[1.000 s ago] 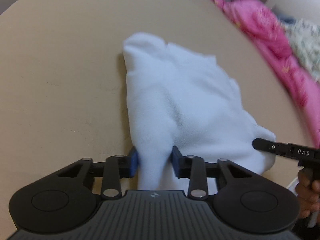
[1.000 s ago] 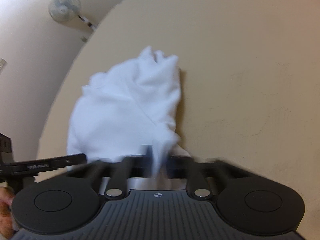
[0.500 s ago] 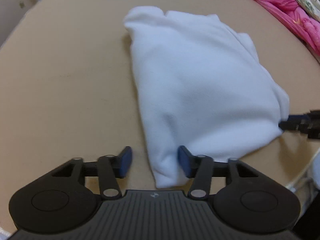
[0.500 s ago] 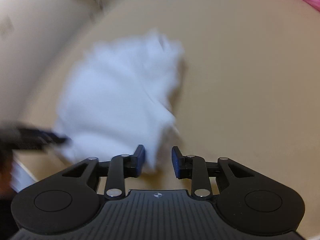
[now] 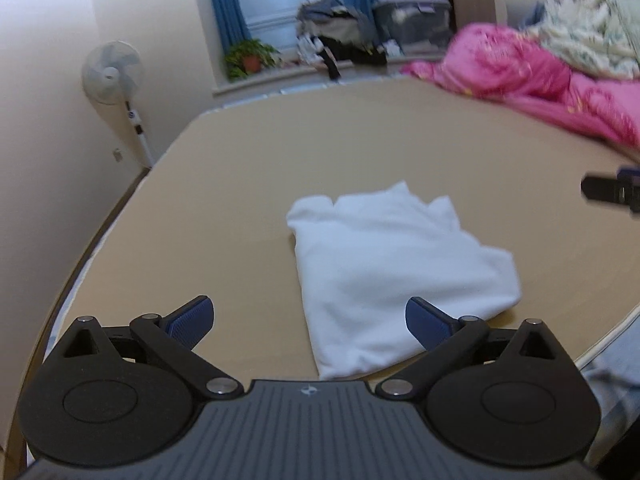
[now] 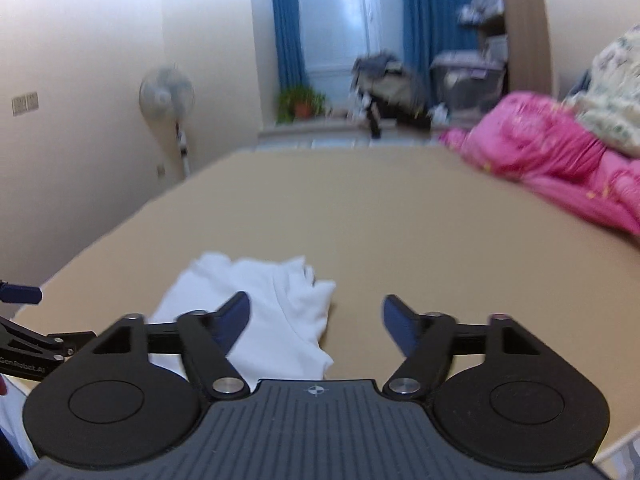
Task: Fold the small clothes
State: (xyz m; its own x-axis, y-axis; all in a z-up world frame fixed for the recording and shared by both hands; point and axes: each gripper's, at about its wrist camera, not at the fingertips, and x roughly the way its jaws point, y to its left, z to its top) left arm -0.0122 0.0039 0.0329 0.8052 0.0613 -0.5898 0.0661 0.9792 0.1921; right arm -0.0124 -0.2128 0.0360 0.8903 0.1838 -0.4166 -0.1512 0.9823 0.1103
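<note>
A small white garment [image 5: 396, 264] lies folded in a rough rectangle on the tan bed surface [image 5: 320, 148]. My left gripper [image 5: 310, 320] hovers above its near edge, jaws opening wide, with nothing pressed between the blue pads [image 5: 192, 318]. In the right wrist view the same white garment [image 6: 276, 312] sits low and left. My right gripper [image 6: 316, 320] is raised over the garment's right edge and bare sheet, jaws opening, holding nothing. The right gripper's fingertip [image 5: 608, 190] shows at the far right of the left wrist view.
A pink quilt [image 5: 540, 84] and a pale floral blanket [image 5: 592, 28] are heaped at the right of the bed. A standing fan [image 5: 112, 76] is by the left wall. A potted plant [image 5: 248, 58], bags and a storage box [image 5: 412, 16] line the window sill.
Both grippers let go of the white garment, opened wide and lifted back away from it. The garment now lies flat and folded on the bed; the room beyond has come into view.
</note>
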